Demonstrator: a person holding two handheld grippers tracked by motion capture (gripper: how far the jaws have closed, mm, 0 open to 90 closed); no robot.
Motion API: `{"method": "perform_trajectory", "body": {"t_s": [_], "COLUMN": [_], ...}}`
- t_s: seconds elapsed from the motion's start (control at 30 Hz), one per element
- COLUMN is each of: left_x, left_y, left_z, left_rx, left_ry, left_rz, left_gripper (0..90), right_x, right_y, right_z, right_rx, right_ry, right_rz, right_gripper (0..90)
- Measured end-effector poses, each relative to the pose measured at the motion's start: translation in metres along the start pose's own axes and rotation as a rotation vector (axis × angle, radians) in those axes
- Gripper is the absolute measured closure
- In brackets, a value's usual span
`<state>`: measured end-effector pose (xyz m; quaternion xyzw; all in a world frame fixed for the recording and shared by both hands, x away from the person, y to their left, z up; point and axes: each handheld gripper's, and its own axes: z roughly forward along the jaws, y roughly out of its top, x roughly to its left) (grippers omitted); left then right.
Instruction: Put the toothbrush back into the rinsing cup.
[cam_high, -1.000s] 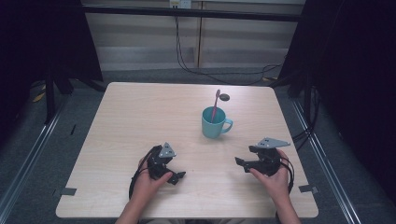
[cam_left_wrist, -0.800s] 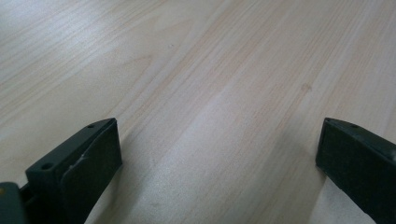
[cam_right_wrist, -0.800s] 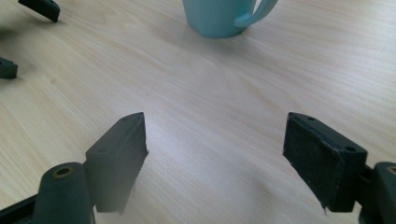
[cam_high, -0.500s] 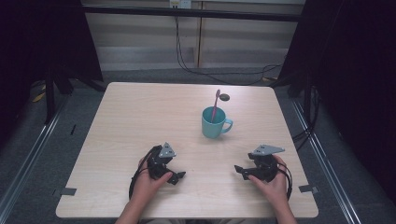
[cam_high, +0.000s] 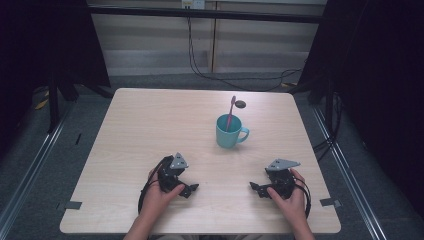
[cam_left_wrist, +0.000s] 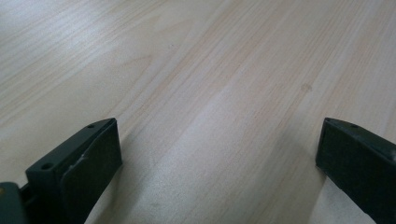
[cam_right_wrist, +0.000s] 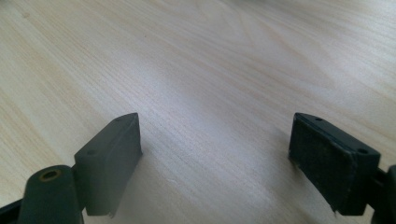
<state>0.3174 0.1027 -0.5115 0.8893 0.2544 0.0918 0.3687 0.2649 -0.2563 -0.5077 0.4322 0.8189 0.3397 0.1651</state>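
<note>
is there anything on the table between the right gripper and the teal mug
Nothing visible. Bare wood lies between the right gripper and the teal mug, which holds a pink spoon. The jaws stand open over bare table.

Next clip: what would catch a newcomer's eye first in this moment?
The teal mug stands alone past the middle of the pale wooden table, a pink-handled spoon leaning out of it. Nearer the person, the left gripper and right gripper rest low on the near part of the table, one in each hand, tips turned toward each other. Both gripper views show jaws spread wide over bare wood.
</note>
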Motion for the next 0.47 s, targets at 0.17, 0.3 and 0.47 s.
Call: {"method": "perform_trajectory", "body": {"t_s": [0.17,0.3,0.47], "left_x": [-0.0001,-0.0001,0.0000], "left_y": [0.0000,0.0000,0.0000], "left_z": [0.0000,0.0000,0.0000], "left_rx": [-0.001,0.000,0.001], "left_ry": [0.000,0.000,0.000], "left_rz": [-0.001,0.000,0.001], "left_gripper": [0.0,0.0,0.0], "right_x": [-0.0002,0.0000,-0.0005], "right_y": [-0.0043,-0.0045,-0.0044], "right_z": [0.0007,0.0004,0.0007], "right_rx": [-0.035,-0.033,-0.034], "right_ry": [0.003,0.003,0.003], "right_rz": [-0.008,-0.007,-0.009], "right_gripper": [14.5,14.4,13.9]}}
